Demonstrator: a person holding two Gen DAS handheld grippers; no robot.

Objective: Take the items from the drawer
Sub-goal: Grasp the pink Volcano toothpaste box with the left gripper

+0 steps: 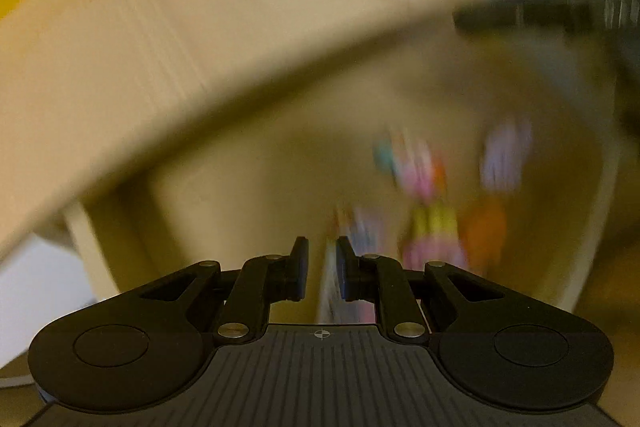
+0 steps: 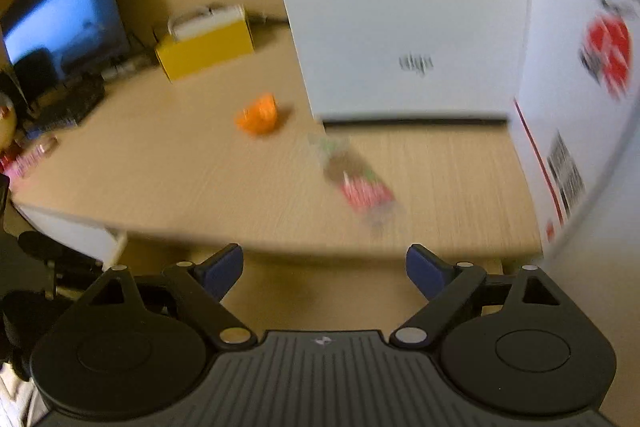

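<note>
Two grippers at work: left gripper nearly clenched on a thin, light, probably crinkly packet above the drawer of blurred wrappers, best pinched flat by an edge; right gripper spread wide, empty, facing the desk.

Left tool nearly closed, right tool spread wide

Pale wooden desk, dark monitor behind.
</note>
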